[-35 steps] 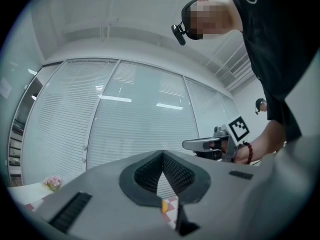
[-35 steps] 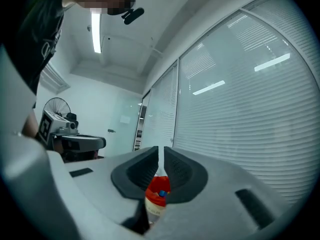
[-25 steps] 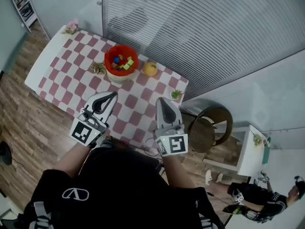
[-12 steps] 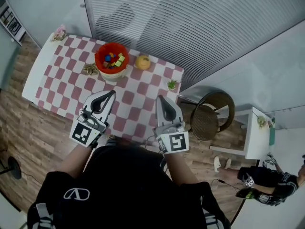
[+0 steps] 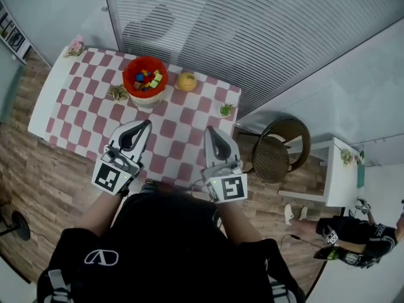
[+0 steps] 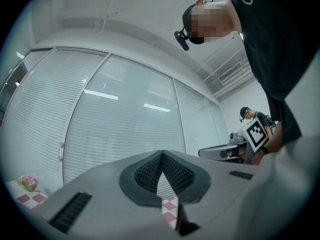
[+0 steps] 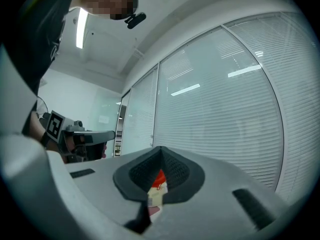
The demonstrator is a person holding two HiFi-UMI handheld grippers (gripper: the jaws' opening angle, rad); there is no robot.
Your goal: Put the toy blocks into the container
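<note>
A red container (image 5: 134, 69) stands on a white base at the far side of the checkered table (image 5: 88, 109). Several coloured toy blocks (image 5: 146, 79) lie inside it. Both grippers hover at the table's near edge, well short of the container. My left gripper (image 5: 144, 125) is shut and holds nothing; its tips meet in the left gripper view (image 6: 162, 154). My right gripper (image 5: 209, 132) is likewise shut and empty (image 7: 160, 149). In the right gripper view, the red container (image 7: 158, 178) shows through the gap below the closed tips.
A yellow fruit (image 5: 186, 81) sits right of the container and a dried flower ornament (image 5: 117, 93) left of it. A small green plant (image 5: 226, 110) marks the table's right edge, a pink flower (image 5: 77, 45) its far left corner. A round chair (image 5: 278, 153) and a white side table (image 5: 338, 175) stand to the right.
The head view has shifted, so the table and container sit a little higher and further left. Both grippers stay shut and keep nearly the same place.
</note>
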